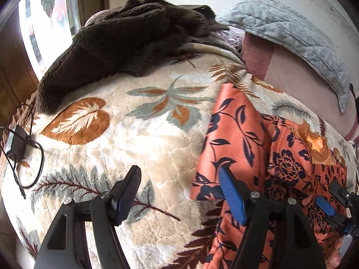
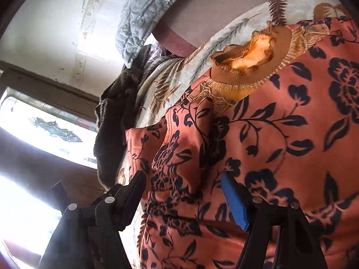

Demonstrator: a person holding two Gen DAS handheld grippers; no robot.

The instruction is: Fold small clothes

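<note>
An orange top with dark navy flowers [image 1: 258,148] lies on the cream leaf-print blanket [image 1: 139,134], with one sleeve folded over its body. Its tan knit collar [image 2: 251,56] shows in the right wrist view, where the top [image 2: 280,145] fills the frame. My left gripper [image 1: 181,190] is open and empty; its blue finger rests over the top's left edge and its black finger over bare blanket. My right gripper [image 2: 182,192] is open over the folded sleeve and holds nothing. It also shows in the left wrist view [image 1: 336,201] at the far right.
A dark brown fleece garment [image 1: 125,42] lies heaped at the far side of the bed. A grey quilted pillow [image 1: 296,35] leans at the back right over a pink sheet [image 1: 291,76]. A black charger with cable [image 1: 18,143] lies at the left edge. A window [image 1: 44,22] is behind.
</note>
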